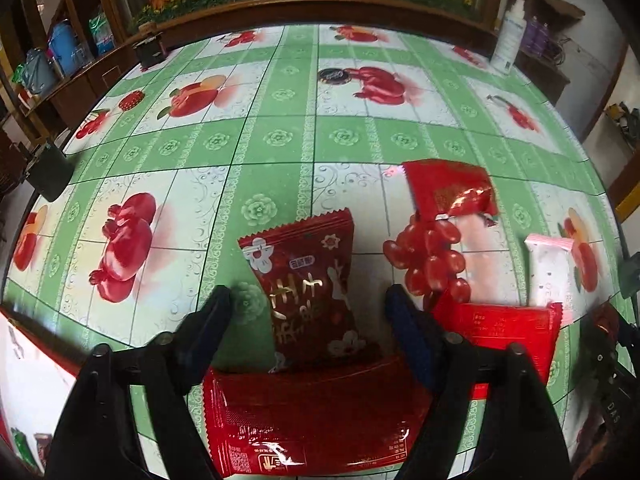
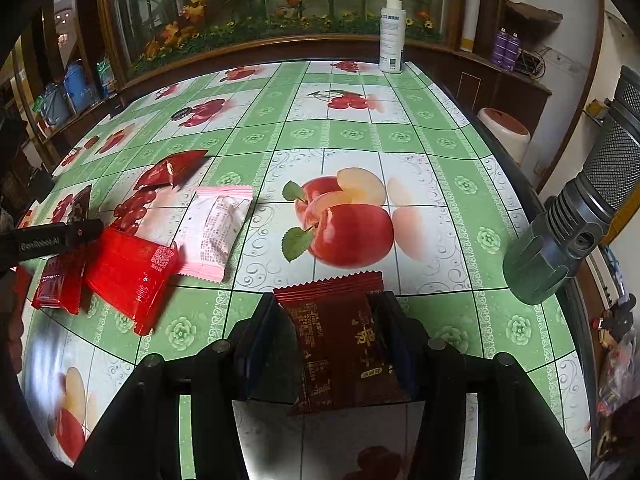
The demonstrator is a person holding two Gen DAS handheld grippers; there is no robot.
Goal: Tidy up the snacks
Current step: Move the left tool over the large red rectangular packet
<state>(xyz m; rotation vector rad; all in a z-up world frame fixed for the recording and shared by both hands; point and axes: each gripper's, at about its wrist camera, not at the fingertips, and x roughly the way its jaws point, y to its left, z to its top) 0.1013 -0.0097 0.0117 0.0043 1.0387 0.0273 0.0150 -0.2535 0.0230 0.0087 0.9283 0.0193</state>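
Note:
In the left wrist view my left gripper [image 1: 308, 300] is open, its fingers either side of a dark red snack packet [image 1: 310, 284] lying on the table. A bright red packet [image 1: 316, 420] lies under the gripper, another [image 1: 500, 332] to its right, a crumpled red one [image 1: 448, 190] farther off, and a pink-white packet [image 1: 548, 268] at the right. In the right wrist view my right gripper [image 2: 328, 308] is shut on a dark brown-red packet [image 2: 340, 340] held above the table. The red packets [image 2: 128, 276] and pink packet [image 2: 214, 232] lie to its left.
The table wears a green and white fruit-print cloth [image 2: 400, 136]. A white spray bottle [image 2: 391, 32] stands at the far edge. A grey flashlight-like object [image 2: 560, 248] lies at the right edge. A small dark disc [image 1: 334, 76] lies mid-table. A white box edge [image 1: 32, 380] sits at left.

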